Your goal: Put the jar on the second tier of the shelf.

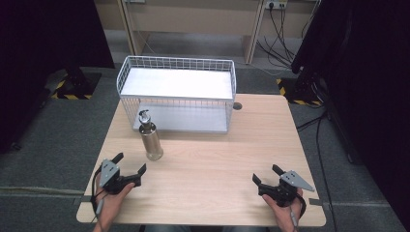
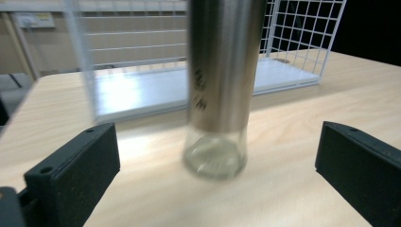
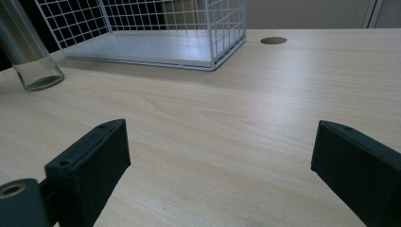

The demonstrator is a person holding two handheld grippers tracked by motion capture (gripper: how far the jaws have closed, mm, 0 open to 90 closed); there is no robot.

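A tall bottle with a steel sleeve, a clear glass base and a metal spout top stands upright on the wooden table, just in front of a white two-shelf wire rack. My left gripper rests near the table's front left, open, with the bottle a short way ahead of its jaws and nothing between them. My right gripper sits at the front right, open and empty. From the right gripper view the bottle's glass base stands far left and the rack lies ahead.
A round cable hole sits in the table beside the rack's right side. Dark curtains and stand bases flank the table on the floor. Bare wood lies between the two grippers.
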